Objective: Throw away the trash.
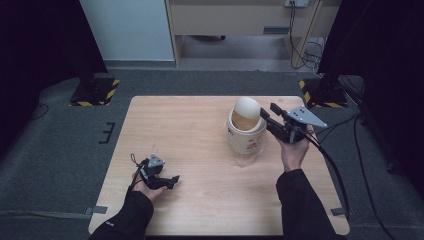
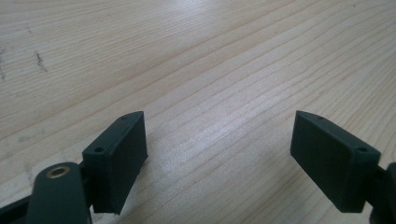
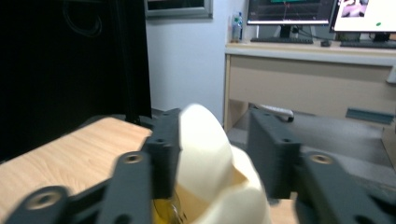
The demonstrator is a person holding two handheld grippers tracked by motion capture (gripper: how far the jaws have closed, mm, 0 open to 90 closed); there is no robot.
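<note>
A cream pot [image 1: 246,137] stands on the wooden table [image 1: 200,130], right of the middle. Its domed cream lid [image 1: 247,107] is tipped up on edge over the pot's mouth. My right gripper [image 1: 265,114] comes in from the right and is shut on the lid. In the right gripper view the lid [image 3: 203,149] sits between the two jaws of the right gripper [image 3: 215,140]. My left gripper [image 1: 170,181] lies low at the table's front left, open. Bare wood shows between the jaws of the left gripper [image 2: 219,140].
Something clear and flat [image 1: 245,160] lies on the table just in front of the pot. Two stand bases with yellow-black stripes [image 1: 95,92] [image 1: 320,95] sit on the floor beyond the far corners. The right gripper's cable [image 1: 335,165] trails off the right edge.
</note>
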